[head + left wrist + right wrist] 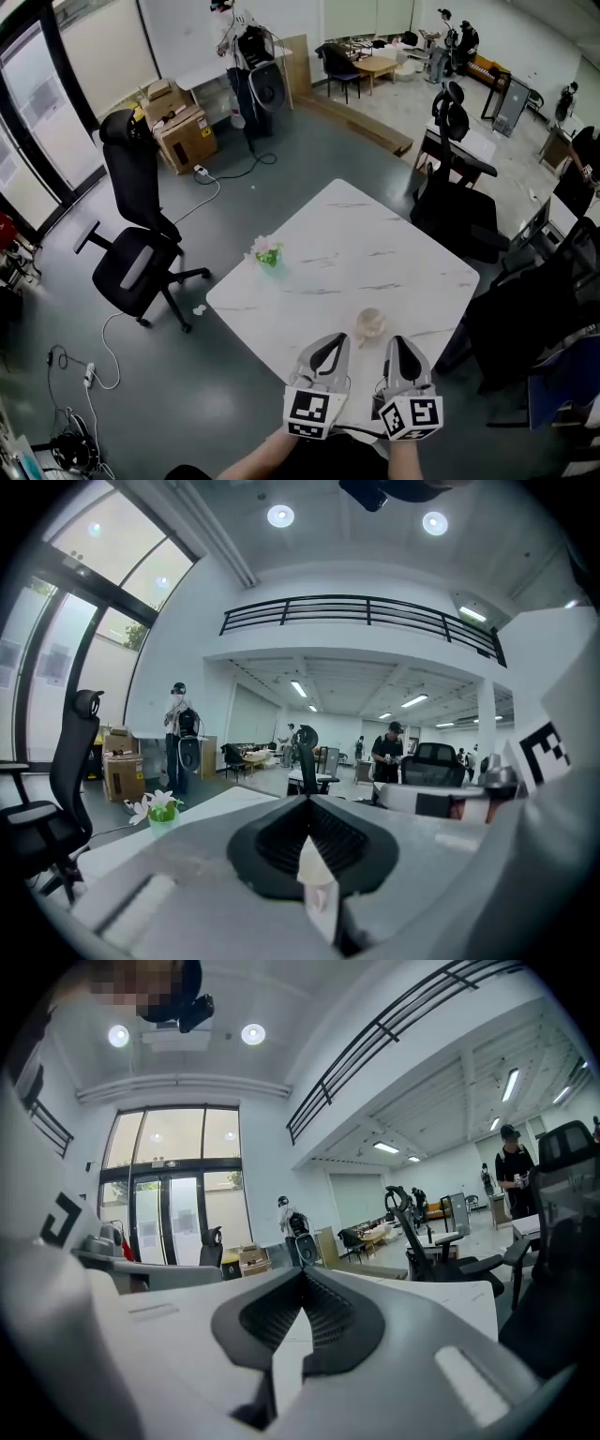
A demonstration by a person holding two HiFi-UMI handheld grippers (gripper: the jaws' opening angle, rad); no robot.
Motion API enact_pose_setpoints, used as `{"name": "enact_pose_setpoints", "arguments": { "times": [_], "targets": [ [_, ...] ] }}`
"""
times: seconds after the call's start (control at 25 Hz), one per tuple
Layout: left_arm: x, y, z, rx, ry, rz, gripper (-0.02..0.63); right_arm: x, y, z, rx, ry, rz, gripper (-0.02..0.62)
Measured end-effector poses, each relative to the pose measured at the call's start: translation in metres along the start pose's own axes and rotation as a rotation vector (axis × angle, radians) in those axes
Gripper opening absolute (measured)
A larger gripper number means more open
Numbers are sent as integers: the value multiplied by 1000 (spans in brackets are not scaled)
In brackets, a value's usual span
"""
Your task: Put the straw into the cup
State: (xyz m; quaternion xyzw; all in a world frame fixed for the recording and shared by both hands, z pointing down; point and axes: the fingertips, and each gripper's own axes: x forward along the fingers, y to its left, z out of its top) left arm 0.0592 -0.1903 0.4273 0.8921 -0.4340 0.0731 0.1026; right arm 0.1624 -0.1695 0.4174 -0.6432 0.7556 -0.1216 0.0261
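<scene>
A clear cup (370, 323) stands on the white marble table (375, 253) near its front edge. Both grippers hang side by side just in front of the cup, raised off the table and pointing nearly level. My left gripper (337, 345) (307, 803) is shut on a white paper-like piece with a pink tint, the straw (315, 881), which pokes up between its pads. My right gripper (395, 344) (302, 1279) has its jaws together, and I see nothing between them. The cup is in neither gripper view.
A small green pot of pale flowers (268, 253) (161, 810) stands at the table's left edge. A black office chair (136, 253) is on the floor to the left, and more chairs (459, 202) crowd the right side. People stand far back in the room.
</scene>
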Motion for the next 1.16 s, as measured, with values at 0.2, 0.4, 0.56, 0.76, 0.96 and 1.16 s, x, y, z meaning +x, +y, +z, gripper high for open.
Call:
{"name": "enact_pose_setpoints", "arguments": {
  "times": [0.2,0.4,0.56,0.76,0.96,1.16],
  "targets": [
    [-10,-3,7,16,-26,-8,2,-10,17,4,-26,-9,39,-10],
    [-16,-8,9,22,-34,-19,2,-14,23,5,-30,-16,50,-9],
    [-17,-8,8,24,-34,-23,2,-15,24,3,-31,-14,49,-9],
    [-17,-9,8,23,-31,-25,2,-16,23,4,-42,-10,46,-9],
    [-17,-9,6,21,-28,-27,2,-17,22,4,-44,-9,40,-9],
    [-17,-8,7,18,-26,-27,2,-17,23,6,-47,-5,40,-9]
  ]
}}
